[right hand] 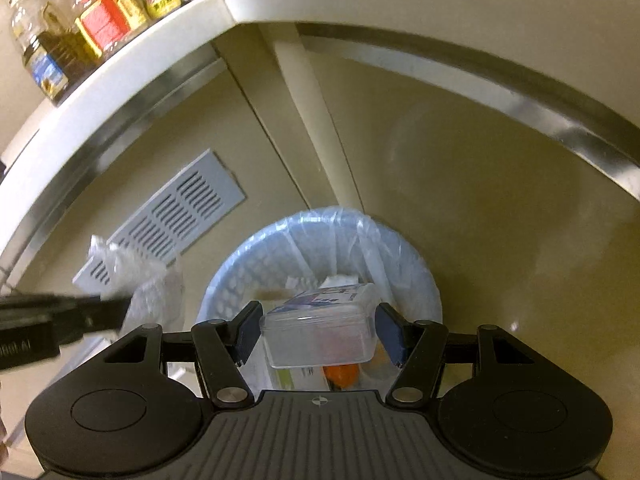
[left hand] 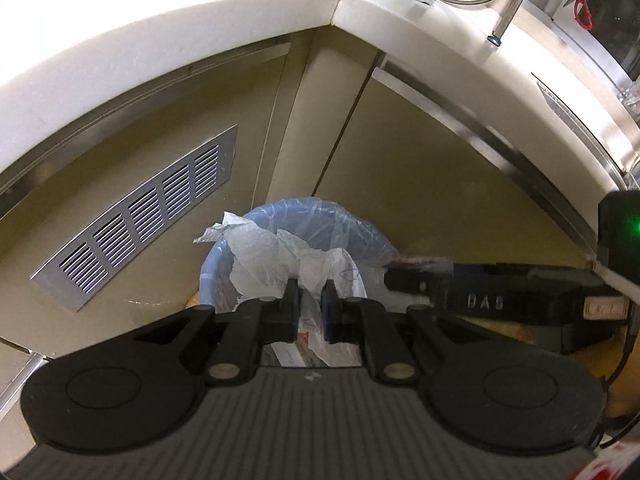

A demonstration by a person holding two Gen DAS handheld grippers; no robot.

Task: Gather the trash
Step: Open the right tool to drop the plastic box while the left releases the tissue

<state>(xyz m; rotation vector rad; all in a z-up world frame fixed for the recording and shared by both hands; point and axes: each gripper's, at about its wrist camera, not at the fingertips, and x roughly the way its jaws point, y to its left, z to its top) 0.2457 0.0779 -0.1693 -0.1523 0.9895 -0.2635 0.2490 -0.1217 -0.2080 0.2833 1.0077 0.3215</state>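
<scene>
Gripper on the right [right hand: 318,330] has its fingers spread wide around a clear plastic box [right hand: 320,330] — the box sits crosswise between the pads, its long side running from one finger to the other. Whether the pads press on its ends I cannot quite tell, though it hangs there with nothing else under it, so I judge it held. Straight below and just ahead lies the bin [right hand: 416,280], a pale blue basket lined with a thin plastic bag and already holding paper and an orange scrap. That is the relation the next move turns on: the box is over the bin's mouth, so letting go should drop it in.

Left gripper [left hand: 311,294] is pinched nearly together on a crumpled white plastic bag [left hand: 276,258], which billows forward from the fingertips. From the left wrist view this bag hangs over the near-left part of the bin [left hand: 352,220] — some of it reaches past the rim, so it may need a nudge toward the centre. Both grippers are close, side by side, below the edge of the white surface [left hand: 180,20].
</scene>
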